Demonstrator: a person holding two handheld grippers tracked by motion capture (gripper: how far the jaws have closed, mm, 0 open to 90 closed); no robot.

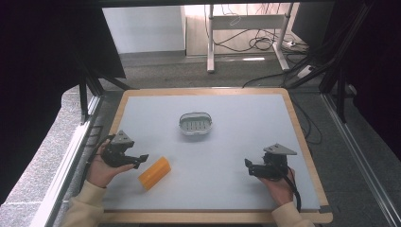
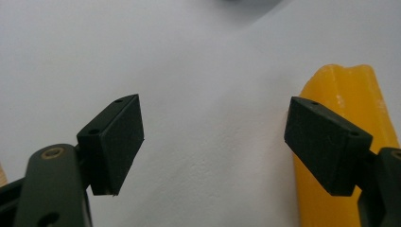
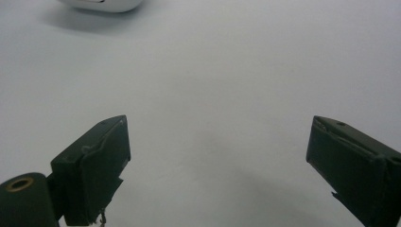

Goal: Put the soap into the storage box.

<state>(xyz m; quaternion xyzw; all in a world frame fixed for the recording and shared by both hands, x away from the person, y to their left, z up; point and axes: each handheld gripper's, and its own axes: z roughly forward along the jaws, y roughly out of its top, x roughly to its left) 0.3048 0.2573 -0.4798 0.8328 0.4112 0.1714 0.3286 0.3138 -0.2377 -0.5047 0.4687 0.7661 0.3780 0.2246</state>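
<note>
A yellow-orange bar of soap [image 1: 154, 173] lies on the grey table mat, near the front left. My left gripper [image 1: 140, 159] rests just left of it, jaws wide apart with nothing between them. In the left gripper view the soap [image 2: 347, 94] stands behind the right jaw, outside the gap of the left gripper [image 2: 215, 142]. A small white soap dish [image 1: 195, 124] with a slotted floor sits at the mat's middle. My right gripper [image 1: 248, 164] is held at the front right, open over bare mat; in its own view the right gripper [image 3: 217, 161] holds nothing, and the dish's rim [image 3: 101, 4] shows at the top.
The mat lies on a wooden-edged table [image 1: 302, 137]. Black frame rails [image 1: 350, 137] run along both sides. Beyond the far edge are a desk's legs [image 1: 210, 42] and cables on the floor.
</note>
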